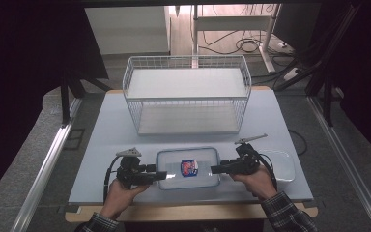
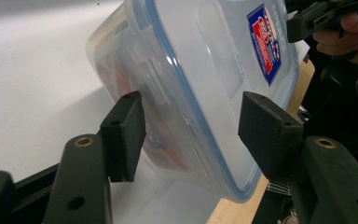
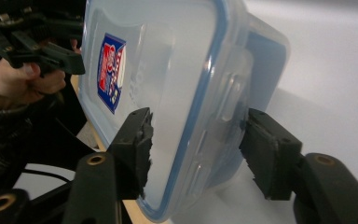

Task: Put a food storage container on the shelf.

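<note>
High view: a clear plastic container (image 1: 188, 168) with a blue-rimmed lid is seen lying flat near the front edge of the table (image 1: 101, 145), in front of the white wire basket (image 1: 187, 94). It is grasped at both short ends, by the left gripper (image 1: 160, 175) and the right gripper (image 1: 216, 169), presumably so that it can be lifted level. Smooth, translucent walls, rounded corners and a red-and-blue label (image 1: 189, 167) are shown. A spare lid (image 1: 280, 164) lies just right of the container.

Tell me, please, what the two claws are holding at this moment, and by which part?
Both grip the lidded plastic container by its short ends: the left claw pinches the left end, the right claw the right end, each with one jaw on the lid and one underneath.
</note>
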Motion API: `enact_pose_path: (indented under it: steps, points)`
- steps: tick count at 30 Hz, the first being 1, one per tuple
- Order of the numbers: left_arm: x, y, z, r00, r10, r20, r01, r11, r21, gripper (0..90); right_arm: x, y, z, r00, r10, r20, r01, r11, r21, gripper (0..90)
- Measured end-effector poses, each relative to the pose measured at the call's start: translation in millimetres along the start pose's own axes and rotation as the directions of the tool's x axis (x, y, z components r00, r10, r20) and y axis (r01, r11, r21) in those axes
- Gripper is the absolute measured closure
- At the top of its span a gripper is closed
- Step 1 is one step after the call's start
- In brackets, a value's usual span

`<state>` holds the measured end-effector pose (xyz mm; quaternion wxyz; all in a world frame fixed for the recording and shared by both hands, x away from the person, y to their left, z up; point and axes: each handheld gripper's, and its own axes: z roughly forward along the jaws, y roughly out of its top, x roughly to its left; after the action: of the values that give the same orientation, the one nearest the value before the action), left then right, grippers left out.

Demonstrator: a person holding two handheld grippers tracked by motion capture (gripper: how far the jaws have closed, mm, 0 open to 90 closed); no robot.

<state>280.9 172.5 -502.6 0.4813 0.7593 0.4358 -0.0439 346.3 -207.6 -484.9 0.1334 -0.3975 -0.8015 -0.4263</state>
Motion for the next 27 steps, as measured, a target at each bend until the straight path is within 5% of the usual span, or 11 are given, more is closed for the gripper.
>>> enact_pose_path:
  steps: [9, 14, 27]
  points:
    - [-1.5, 0.5, -1.5, 0.9993, -0.039, -0.001, 0.039, 0.9985, -0.038, 49.4, 5.6, -5.3, -5.6, 0.9994, 0.032, 0.016, -0.031, 0.999, -0.04, 50.0]
    - [-0.7, 1.8, -4.6, 0.9987, -0.05, 0.006, 0.05, 0.9971, -0.057, 51.1, 14.9, -3.8, -8.4, 0.9986, -0.015, 0.051, 0.018, 0.997, -0.07, 50.0]
    - [-8.4, 33.1, -23.4, 0.9997, 0.022, -0.015, -0.023, 0.9949, -0.098, 52.1, 24.9, 16.1, -22.1, 0.9943, -0.093, 0.053, 0.1, 0.983, -0.157, 50.0]
